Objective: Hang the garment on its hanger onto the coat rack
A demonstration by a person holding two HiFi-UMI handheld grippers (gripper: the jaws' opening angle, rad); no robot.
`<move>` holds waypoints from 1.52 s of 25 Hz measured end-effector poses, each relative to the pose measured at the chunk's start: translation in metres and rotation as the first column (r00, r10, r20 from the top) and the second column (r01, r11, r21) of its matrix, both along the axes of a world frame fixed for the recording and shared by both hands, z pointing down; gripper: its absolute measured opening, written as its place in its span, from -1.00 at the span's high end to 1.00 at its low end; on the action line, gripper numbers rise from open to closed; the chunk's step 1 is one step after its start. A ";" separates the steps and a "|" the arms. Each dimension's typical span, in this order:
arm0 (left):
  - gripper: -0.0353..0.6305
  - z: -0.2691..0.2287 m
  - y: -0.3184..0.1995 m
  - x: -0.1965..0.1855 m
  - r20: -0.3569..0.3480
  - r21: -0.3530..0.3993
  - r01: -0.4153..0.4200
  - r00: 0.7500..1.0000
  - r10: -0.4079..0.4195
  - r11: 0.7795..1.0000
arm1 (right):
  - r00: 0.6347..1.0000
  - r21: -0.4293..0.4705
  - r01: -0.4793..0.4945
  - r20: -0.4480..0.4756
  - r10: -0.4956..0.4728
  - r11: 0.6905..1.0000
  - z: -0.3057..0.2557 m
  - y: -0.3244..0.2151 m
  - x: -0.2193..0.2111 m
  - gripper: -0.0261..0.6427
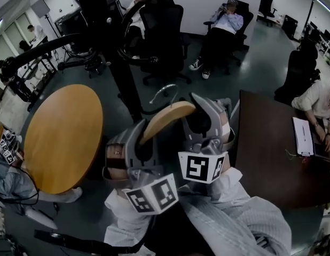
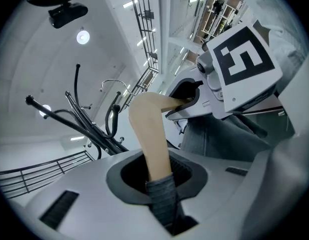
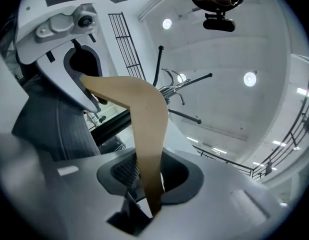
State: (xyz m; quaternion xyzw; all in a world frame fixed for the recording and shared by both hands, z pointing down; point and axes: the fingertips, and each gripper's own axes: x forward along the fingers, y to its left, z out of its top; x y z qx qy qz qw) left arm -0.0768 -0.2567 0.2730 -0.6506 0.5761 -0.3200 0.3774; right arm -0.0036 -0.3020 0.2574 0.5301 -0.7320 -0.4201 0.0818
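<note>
A light wooden hanger (image 1: 167, 117) with a metal hook (image 1: 164, 92) carries a grey garment (image 1: 229, 217) that hangs down toward me. My left gripper (image 1: 137, 143) is shut on one arm of the hanger (image 2: 147, 129), with grey cloth (image 2: 162, 194) caught in the jaws too. My right gripper (image 1: 207, 122) is shut on the other arm (image 3: 144, 109). The black coat rack (image 1: 119, 63) stands just beyond the hook, with its curved branches (image 2: 89, 129) close by. In the right gripper view the hook (image 3: 172, 76) is near the rack's branches (image 3: 192, 81) and apart from them.
A round wooden table (image 1: 63, 137) stands to the left of the rack. A dark desk (image 1: 272, 148) is on the right, with a person (image 1: 320, 103) seated at it. Black office chairs (image 1: 162, 33) and a seated person (image 1: 224, 23) are behind the rack.
</note>
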 end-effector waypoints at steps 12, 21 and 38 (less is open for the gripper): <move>0.68 -0.026 -0.056 -0.009 -0.077 0.025 0.091 0.993 -0.089 0.996 | 0.993 0.049 0.116 -0.023 -0.115 0.992 -0.035 -0.062 -0.017 0.58; 0.68 -0.010 -0.085 -0.050 -0.080 -0.052 0.144 0.986 -0.148 0.988 | 0.980 -0.043 0.190 -0.045 -0.192 0.981 -0.017 -0.097 -0.061 0.58; 0.68 0.004 -0.090 -0.101 -0.022 -0.028 0.205 0.978 -0.206 0.978 | 0.968 -0.087 0.245 -0.034 -0.249 0.966 0.002 -0.106 -0.114 0.58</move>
